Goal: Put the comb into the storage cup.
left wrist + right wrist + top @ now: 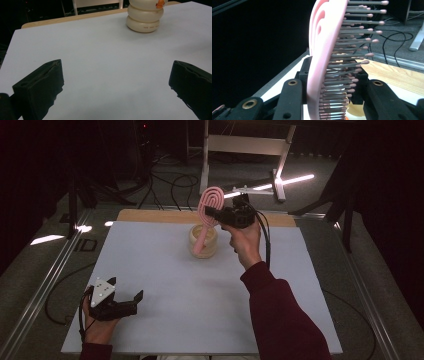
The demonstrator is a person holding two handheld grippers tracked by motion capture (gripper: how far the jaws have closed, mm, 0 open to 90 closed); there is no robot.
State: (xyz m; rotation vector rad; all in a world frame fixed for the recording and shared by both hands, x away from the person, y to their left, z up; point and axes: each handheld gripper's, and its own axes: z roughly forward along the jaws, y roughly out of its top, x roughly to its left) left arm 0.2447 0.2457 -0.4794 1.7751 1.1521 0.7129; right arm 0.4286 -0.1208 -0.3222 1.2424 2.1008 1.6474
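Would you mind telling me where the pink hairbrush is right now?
In the high view, the pink hairbrush is clamped in the right gripper at the table's far middle, its handle reaching down into the cream holder.

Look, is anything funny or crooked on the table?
Yes: the pink hairbrush leans tilted with its handle down in the cream cup, clamped in the right hand-held gripper. Nothing looks spilled or broken.

Pink hairbrush (209,209) – smooth matt plastic (thin bristles); cream holder (203,240) glossy; table (150,265) sheet matt, wooden edge.
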